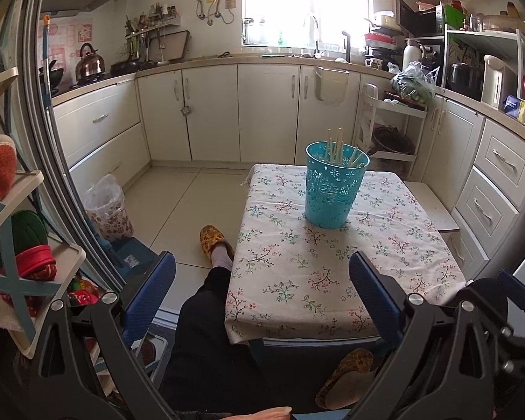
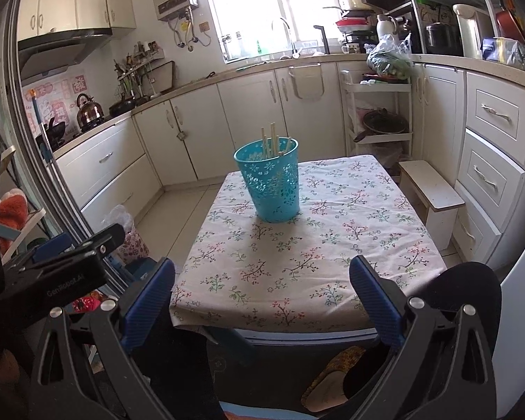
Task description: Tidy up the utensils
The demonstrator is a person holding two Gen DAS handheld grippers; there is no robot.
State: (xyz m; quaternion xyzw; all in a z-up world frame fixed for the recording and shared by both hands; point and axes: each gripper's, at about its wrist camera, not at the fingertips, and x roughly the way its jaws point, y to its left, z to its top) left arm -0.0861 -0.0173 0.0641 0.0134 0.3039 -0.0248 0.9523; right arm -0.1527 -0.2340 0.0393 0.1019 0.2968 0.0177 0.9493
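Note:
A teal perforated holder stands upright on a small table with a floral cloth. Several wooden chopsticks stand inside it. The holder and chopsticks also show in the right wrist view, on the far half of the cloth. My left gripper is open and empty, held back from the table's near edge. My right gripper is open and empty, also short of the near edge. No loose utensils show on the cloth.
White kitchen cabinets ring the room. A small white stool stands right of the table. A bagged bin and a shelf rack are at the left. The person's legs and slippers are beside the table.

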